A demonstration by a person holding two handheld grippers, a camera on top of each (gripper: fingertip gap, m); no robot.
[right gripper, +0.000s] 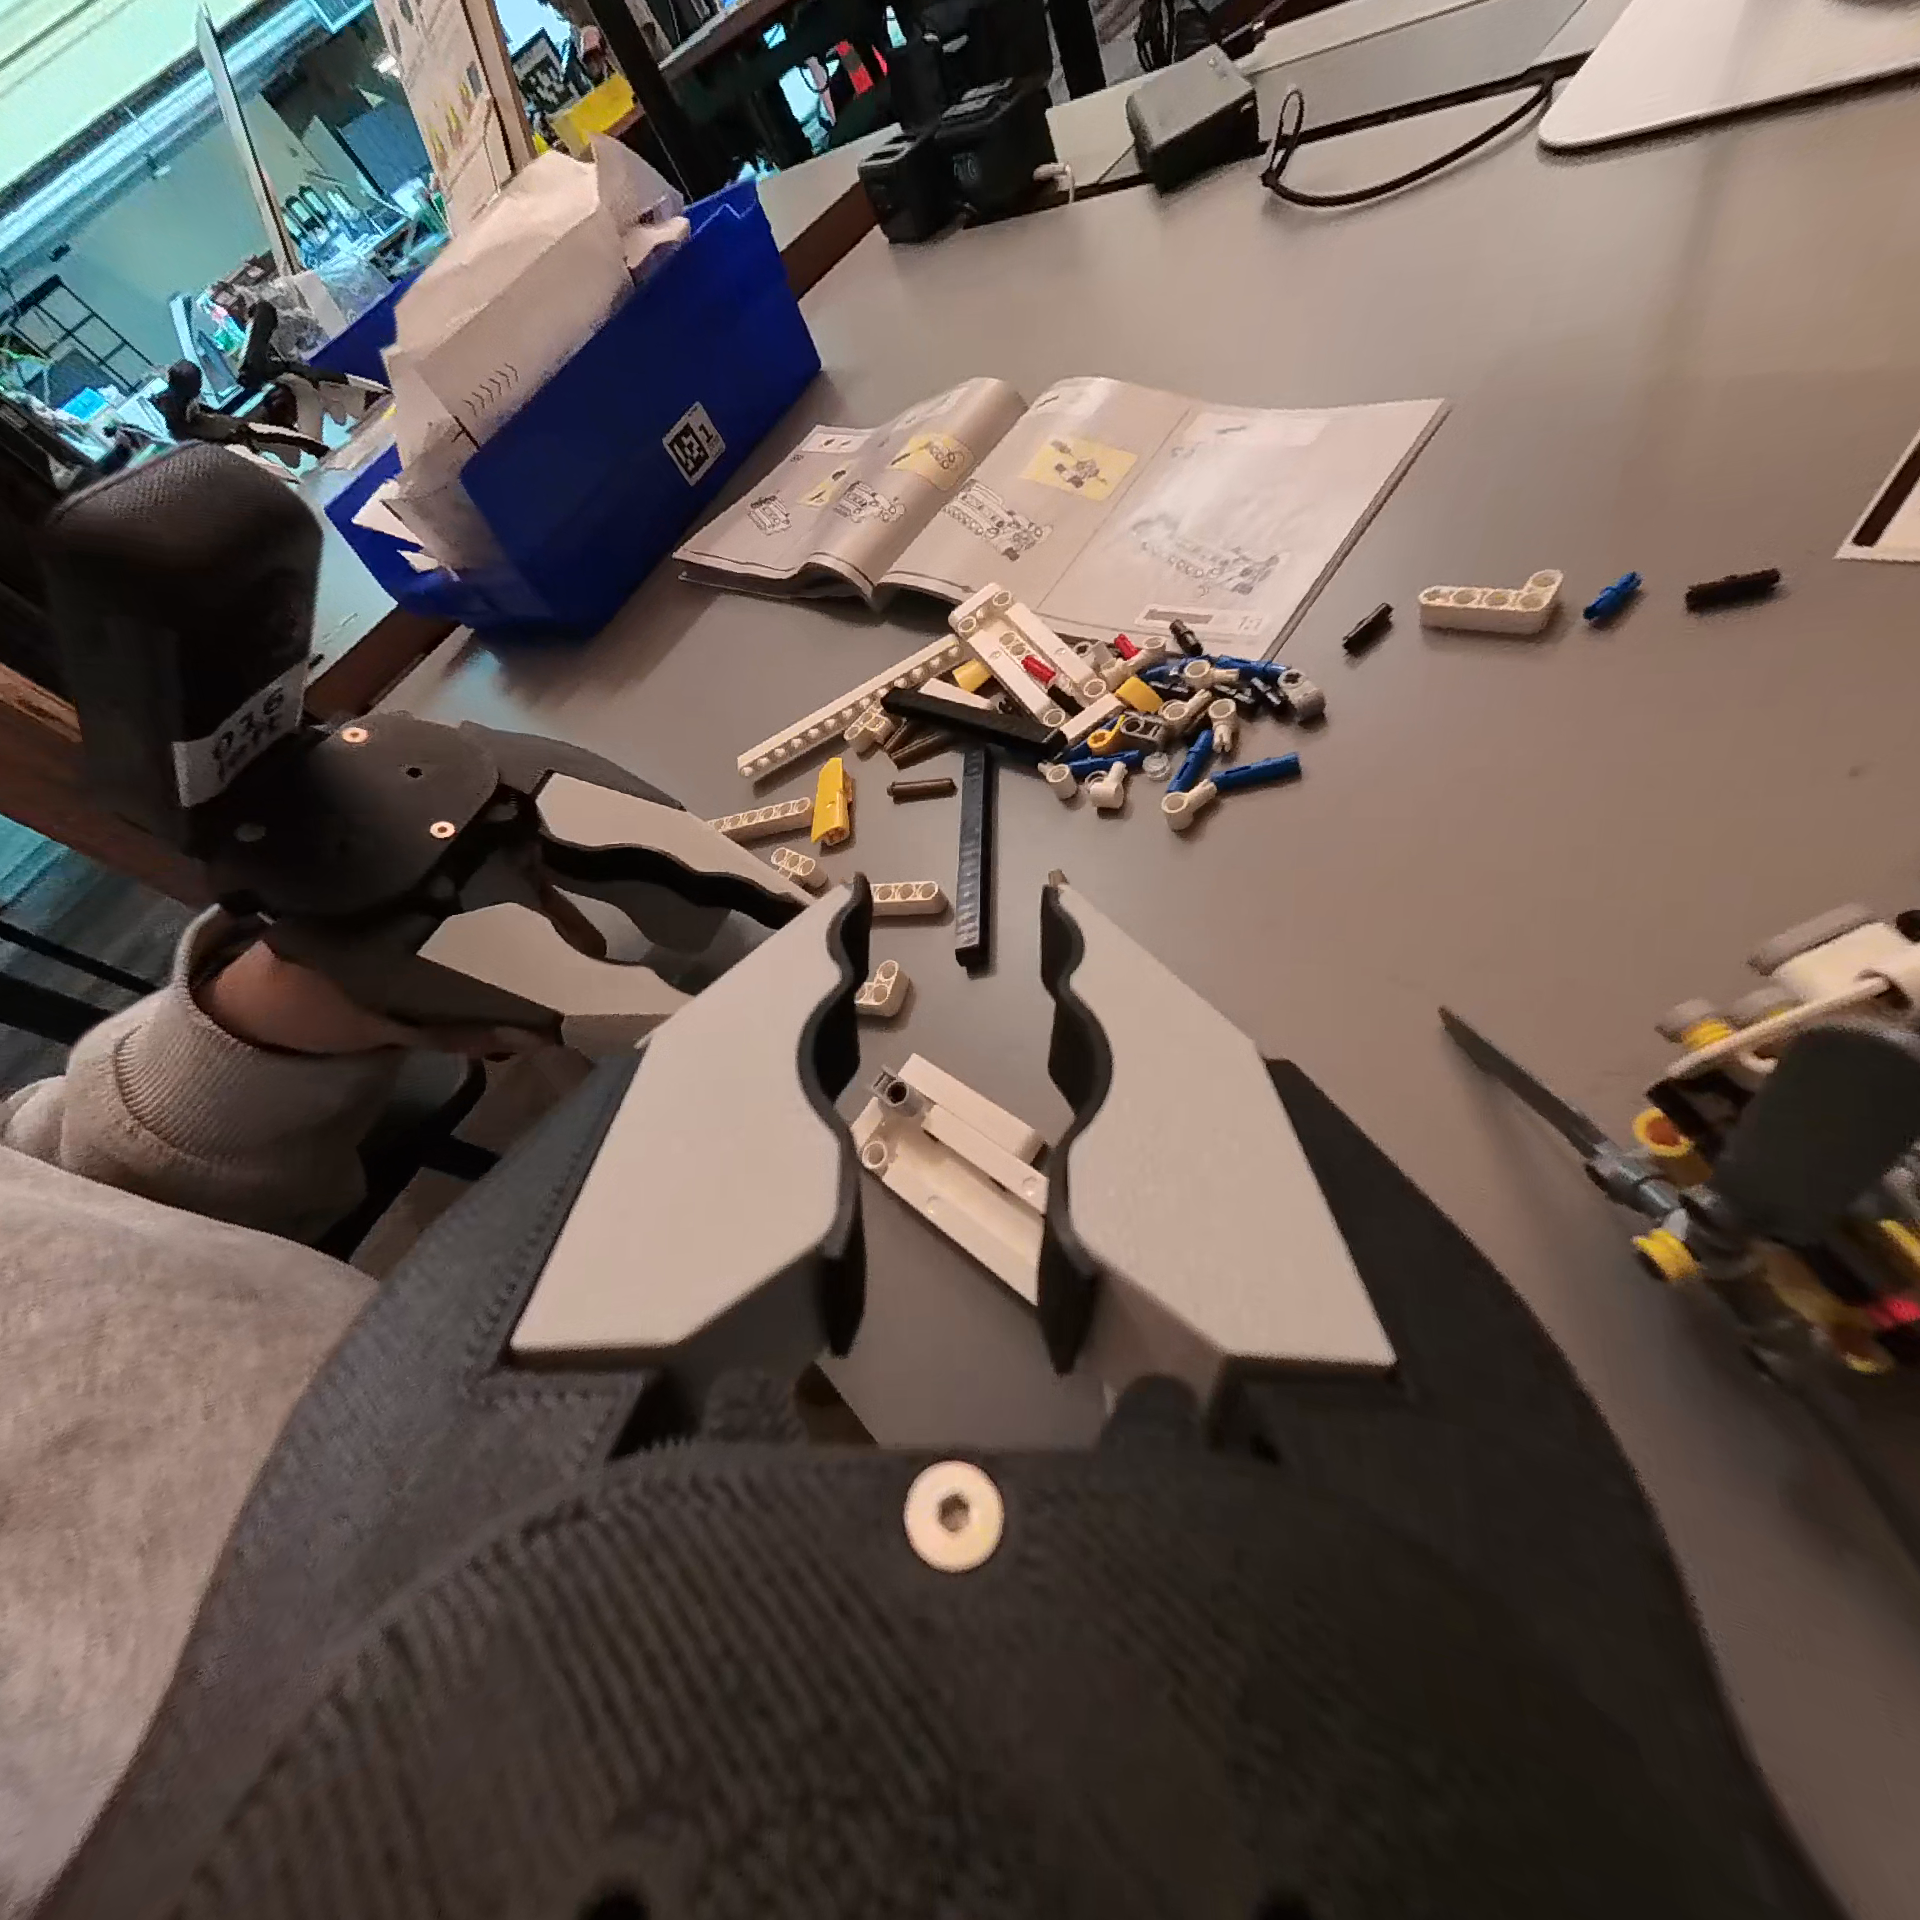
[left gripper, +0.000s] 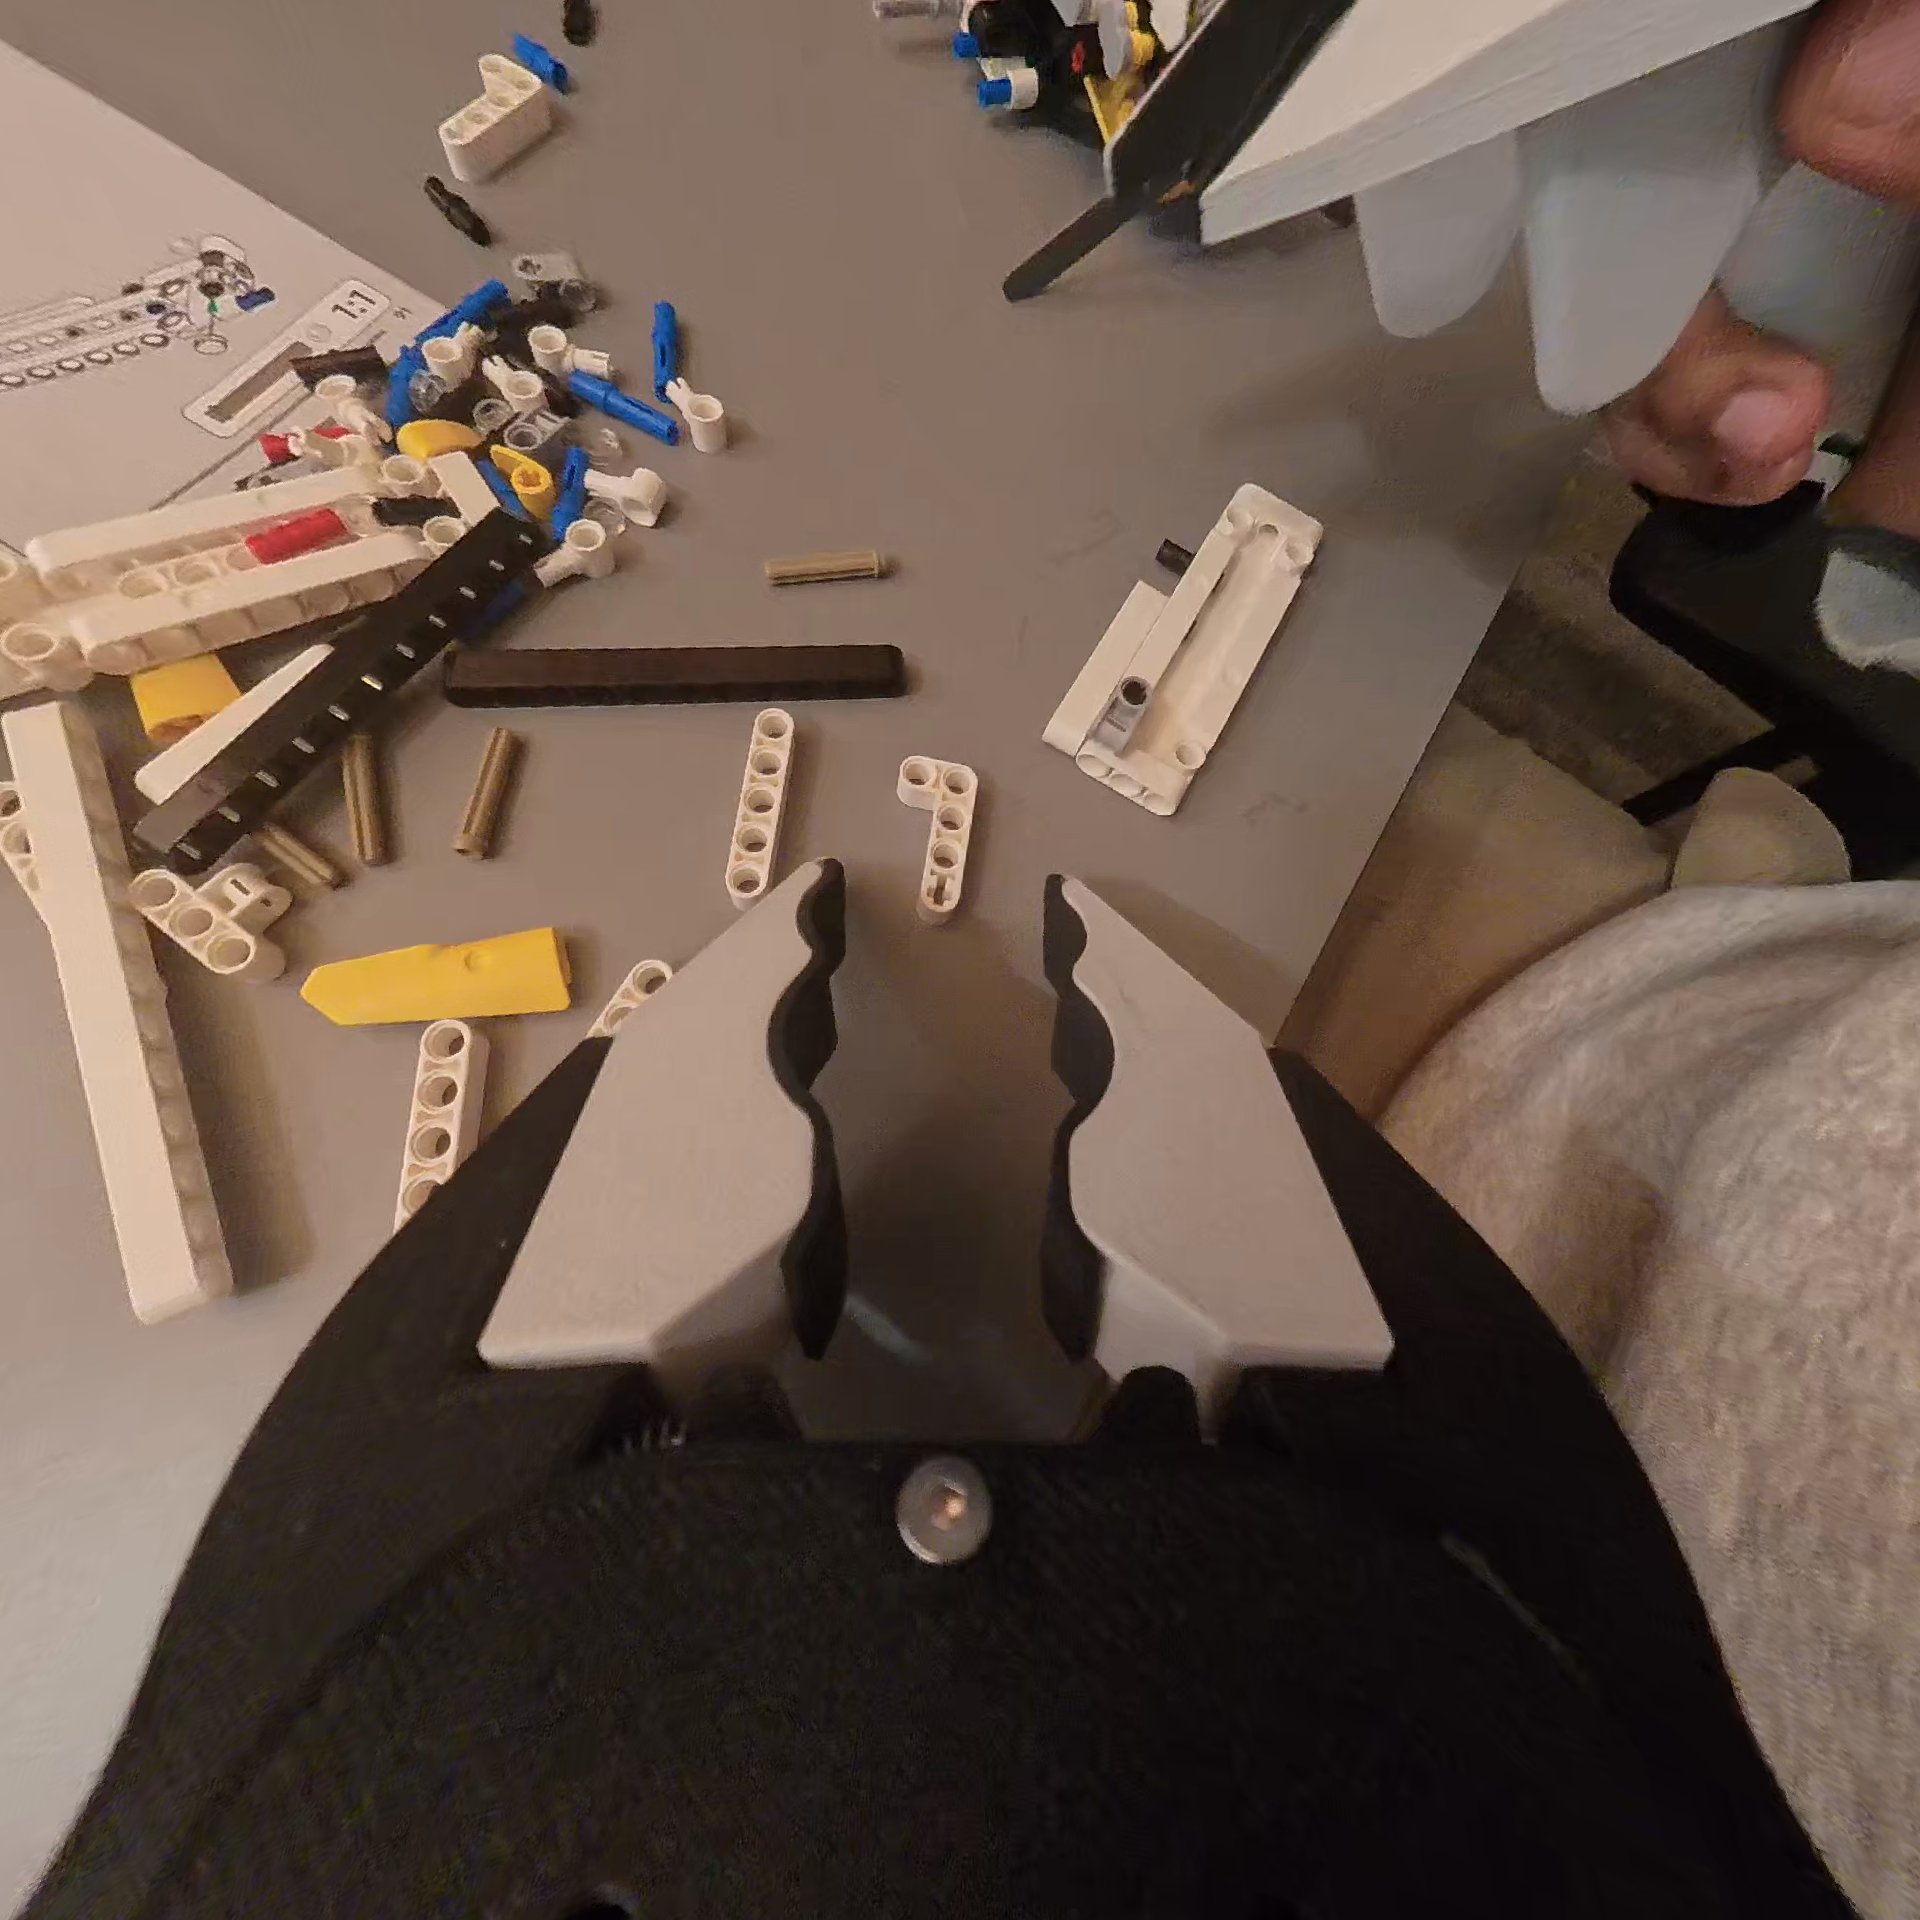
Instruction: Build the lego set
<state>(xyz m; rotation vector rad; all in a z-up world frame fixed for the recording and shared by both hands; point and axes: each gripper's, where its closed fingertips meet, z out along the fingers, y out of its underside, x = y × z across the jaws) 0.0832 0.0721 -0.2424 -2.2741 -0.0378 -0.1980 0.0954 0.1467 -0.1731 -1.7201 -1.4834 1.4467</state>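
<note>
My left gripper (left gripper: 943, 883) is open and empty, low over the grey table (left gripper: 1039, 416), just short of a small white L-shaped beam (left gripper: 940, 831). My right gripper (right gripper: 954, 894) is open and empty, hovering above a white panel sub-assembly (right gripper: 961, 1153) with a grey connector; the same panel shows in the left wrist view (left gripper: 1184, 649). A pile of loose white, blue, yellow and black pieces (left gripper: 436, 457) lies at the left, also seen in the right wrist view (right gripper: 1122, 717). A partly built model (right gripper: 1766, 1174) stands at the right. The left gripper also shows in the right wrist view (right gripper: 623, 883).
An open instruction booklet (right gripper: 1091, 488) lies beyond the pile, with a blue bin (right gripper: 623, 436) of paper bags behind it. A long black beam (left gripper: 675, 675), a yellow panel (left gripper: 442, 977) and tan pins (left gripper: 488, 795) lie near my left gripper. The table edge (left gripper: 1382, 883) runs at the right. The gap from one gripper's tips to the other's is roughly 11 cm.
</note>
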